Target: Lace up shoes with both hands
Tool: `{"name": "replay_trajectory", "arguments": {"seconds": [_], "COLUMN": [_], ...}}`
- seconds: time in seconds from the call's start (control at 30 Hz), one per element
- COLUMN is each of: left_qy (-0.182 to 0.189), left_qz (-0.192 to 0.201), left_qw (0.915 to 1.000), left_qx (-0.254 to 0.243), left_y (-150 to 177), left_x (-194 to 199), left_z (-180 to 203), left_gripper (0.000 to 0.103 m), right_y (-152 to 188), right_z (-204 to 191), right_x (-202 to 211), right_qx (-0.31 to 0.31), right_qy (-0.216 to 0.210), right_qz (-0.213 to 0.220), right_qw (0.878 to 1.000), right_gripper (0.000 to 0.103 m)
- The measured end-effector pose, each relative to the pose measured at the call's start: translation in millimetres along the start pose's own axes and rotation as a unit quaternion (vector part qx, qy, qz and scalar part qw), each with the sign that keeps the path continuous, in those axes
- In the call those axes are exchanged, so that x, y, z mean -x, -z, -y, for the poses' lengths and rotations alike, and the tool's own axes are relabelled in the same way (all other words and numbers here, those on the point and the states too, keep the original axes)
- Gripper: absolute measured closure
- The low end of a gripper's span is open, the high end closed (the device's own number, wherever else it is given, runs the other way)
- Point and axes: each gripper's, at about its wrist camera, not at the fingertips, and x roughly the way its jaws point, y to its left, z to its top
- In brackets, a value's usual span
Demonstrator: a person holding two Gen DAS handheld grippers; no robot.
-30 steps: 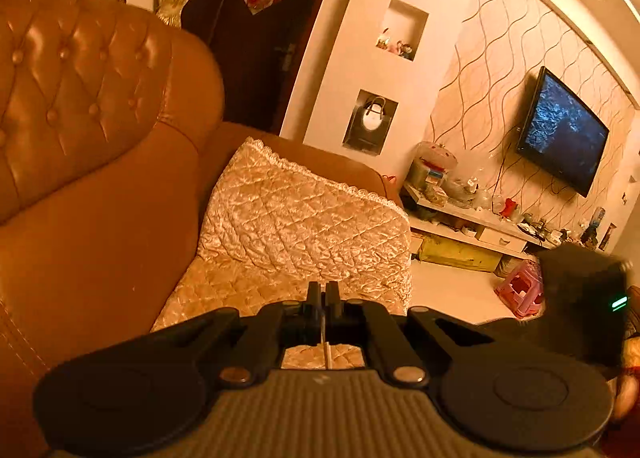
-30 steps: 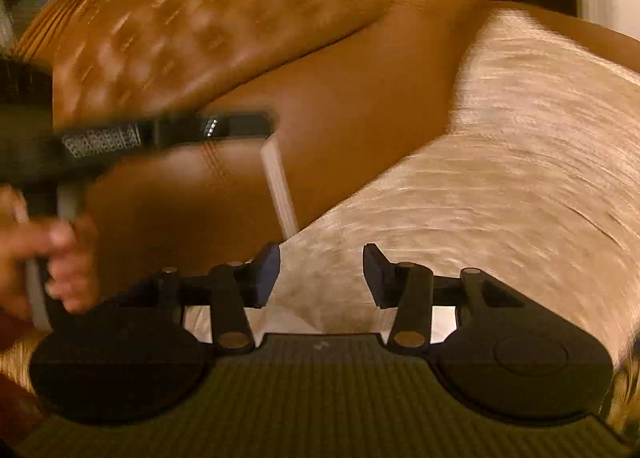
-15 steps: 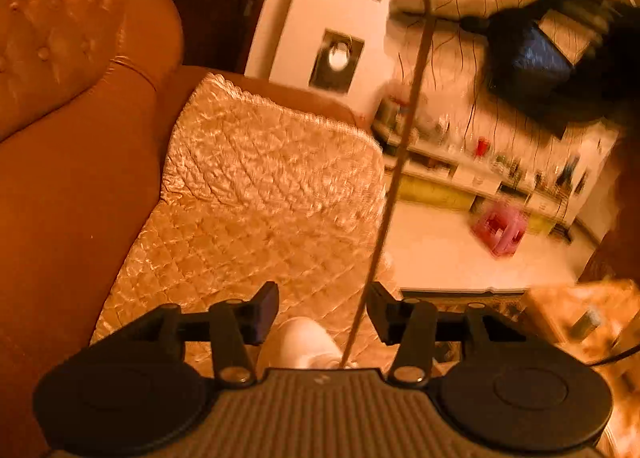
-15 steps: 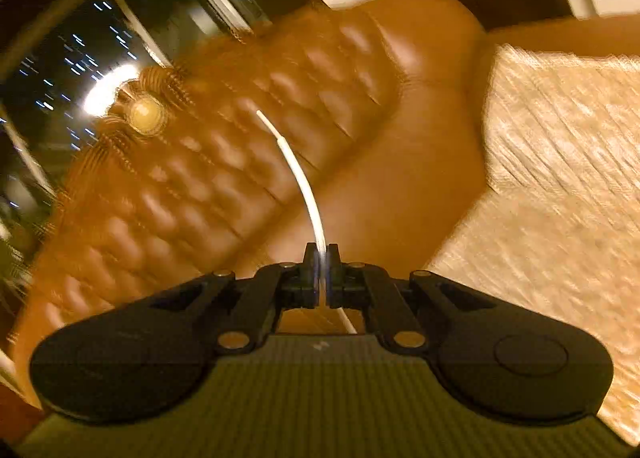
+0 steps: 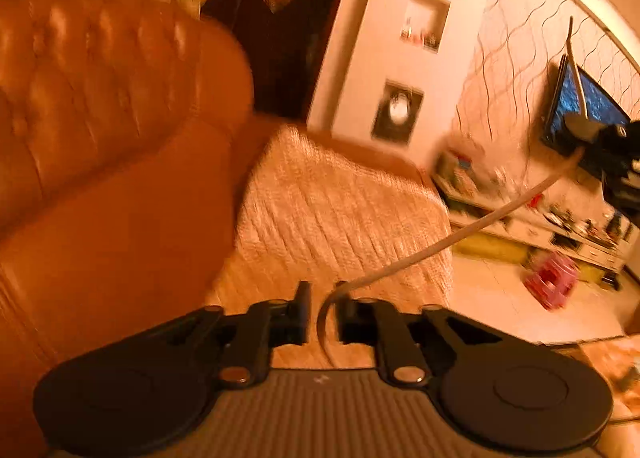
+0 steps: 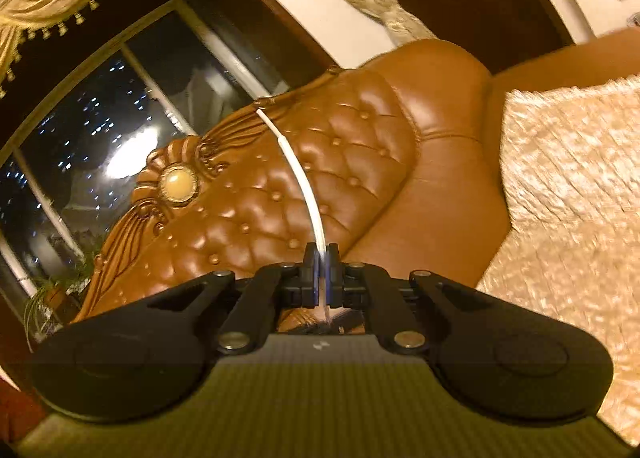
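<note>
Left wrist view: my left gripper (image 5: 322,310) now shows a narrow gap between its jaws, narrower than half a second ago. The lace (image 5: 452,238) runs through that gap against the right finger (image 5: 346,312); I cannot tell whether it is pinched. From there it arcs up and right to the right gripper (image 5: 612,145), seen in front of the television (image 5: 580,109). The white shoe toe seen earlier is out of frame.

Right wrist view: my right gripper (image 6: 321,270) remains clamped on the lace (image 6: 300,177), whose tip curves up across the sofa (image 6: 320,161) backrest.

Right of the sofa arm, the quilted cushion (image 5: 340,209) lies bare and the floor beyond is open.

The wall niches (image 5: 426,19) beyond the sofa hold small items, too blurred to identify.
</note>
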Motion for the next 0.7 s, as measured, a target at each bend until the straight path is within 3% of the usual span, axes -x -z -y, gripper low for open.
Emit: {"name": "replay_trajectory", "arguments": {"seconds": [0.03,0.07,0.23,0.43,0.57,0.7], "left_qy": [0.005,0.009,0.027,0.012,-0.034,-0.123], "left_qz": [-0.014,-0.028,-0.087,-0.098,-0.070,-0.040], "left_qw": [0.9999,0.9994,0.9941,0.9918,0.9918,0.9851], "left_qx": [0.008,0.015,0.058,0.081,0.101,0.113], "left_y": [4.4,8.8,28.3,48.1,63.0,63.4], "left_x": [-4.0,-8.0,-27.0,-33.6,-9.2,27.0], "left_z": [-2.9,-5.8,-23.1,-39.8,-51.5,-89.6], "left_gripper": [0.057,0.054,0.050,0.047,0.047,0.043], "right_y": [3.5,7.1,29.3,64.1,82.0,88.3], "right_z": [2.5,6.1,35.0,58.3,47.2,13.8], "right_x": [0.0,0.7,-0.7,-41.5,-80.8,-95.2], "right_qx": [0.003,0.002,-0.038,-0.086,-0.081,-0.058], "right_qy": [0.010,0.017,0.059,0.088,0.062,-0.047], "right_qz": [0.002,0.003,-0.006,-0.067,-0.109,-0.143], "right_qw": [1.000,1.000,0.998,0.990,0.989,0.987], "right_gripper": [0.098,0.098,0.098,0.096,0.096,0.096]}}
